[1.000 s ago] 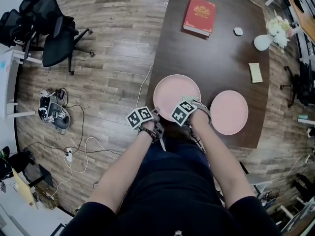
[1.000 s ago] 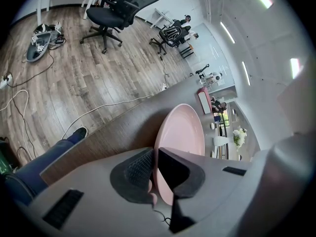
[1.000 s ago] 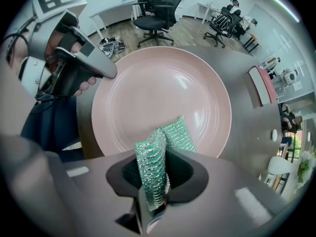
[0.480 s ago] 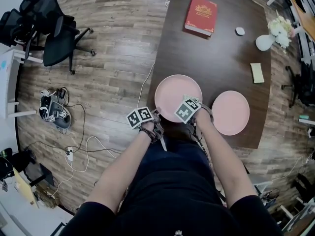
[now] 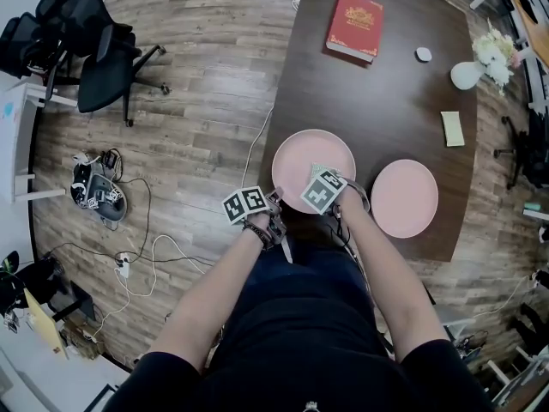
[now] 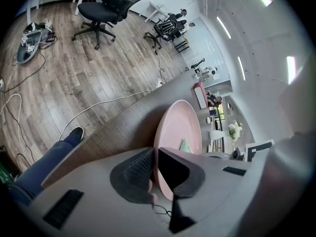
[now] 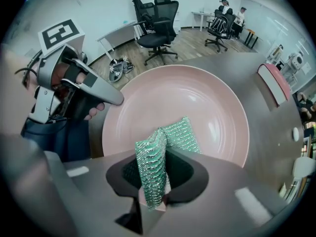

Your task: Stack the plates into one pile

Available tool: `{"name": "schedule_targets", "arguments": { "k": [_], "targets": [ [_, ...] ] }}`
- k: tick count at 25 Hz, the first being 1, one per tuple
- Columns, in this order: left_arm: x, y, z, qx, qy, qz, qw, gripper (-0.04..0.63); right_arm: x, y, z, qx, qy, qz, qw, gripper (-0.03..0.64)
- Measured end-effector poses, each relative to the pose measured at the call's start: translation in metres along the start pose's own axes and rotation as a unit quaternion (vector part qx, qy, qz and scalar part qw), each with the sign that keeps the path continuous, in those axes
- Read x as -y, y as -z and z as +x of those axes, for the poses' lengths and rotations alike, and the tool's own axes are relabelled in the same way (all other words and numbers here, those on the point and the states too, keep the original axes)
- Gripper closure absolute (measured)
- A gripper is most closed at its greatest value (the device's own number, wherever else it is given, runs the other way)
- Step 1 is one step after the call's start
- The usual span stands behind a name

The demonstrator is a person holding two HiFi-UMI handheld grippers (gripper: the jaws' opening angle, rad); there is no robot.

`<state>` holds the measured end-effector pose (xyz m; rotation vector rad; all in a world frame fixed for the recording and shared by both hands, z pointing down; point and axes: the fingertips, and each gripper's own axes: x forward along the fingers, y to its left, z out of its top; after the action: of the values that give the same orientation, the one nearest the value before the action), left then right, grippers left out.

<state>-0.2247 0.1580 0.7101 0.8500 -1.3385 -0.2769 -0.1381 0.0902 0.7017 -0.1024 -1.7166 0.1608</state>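
Red book (image 5: 353, 26), white vase (image 5: 467, 75), green sponge (image 7: 153, 167) — office chairs (image 5: 94, 50) beyond.

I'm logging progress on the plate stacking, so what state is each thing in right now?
left plate: on the table, near rim clamped, not stacked.
right plate: flat on the table, alone, untouched.
left gripper: shut on the left plate's rim.
right gripper: shut on the green scouring cloth, above the left plate.
green scouring cloth: folded, held.
book: closed, lying flat.
vase: upright, with flowers.
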Motion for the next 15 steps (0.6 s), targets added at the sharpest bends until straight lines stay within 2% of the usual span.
{"name": "schedule_targets", "arguments": {
  "k": [8,12,15],
  "targets": [
    [0.001,0.0,-0.001,-0.012,0.008,0.006,0.9999,0.569,-0.021,-0.034,0.004,0.036,-0.041,-0.014,0.998,0.529],
    [0.001,0.001,-0.001,-0.015,0.013,0.009,0.9998,0.569,-0.026,-0.049,0.004,0.056,-0.066,-0.008,0.996,0.529],
    [0.001,0.0,0.0,-0.017,0.017,0.011,0.9996,0.569,-0.023,-0.059,0.006,0.073,-0.069,-0.003,0.995,0.529]
  ]
}}
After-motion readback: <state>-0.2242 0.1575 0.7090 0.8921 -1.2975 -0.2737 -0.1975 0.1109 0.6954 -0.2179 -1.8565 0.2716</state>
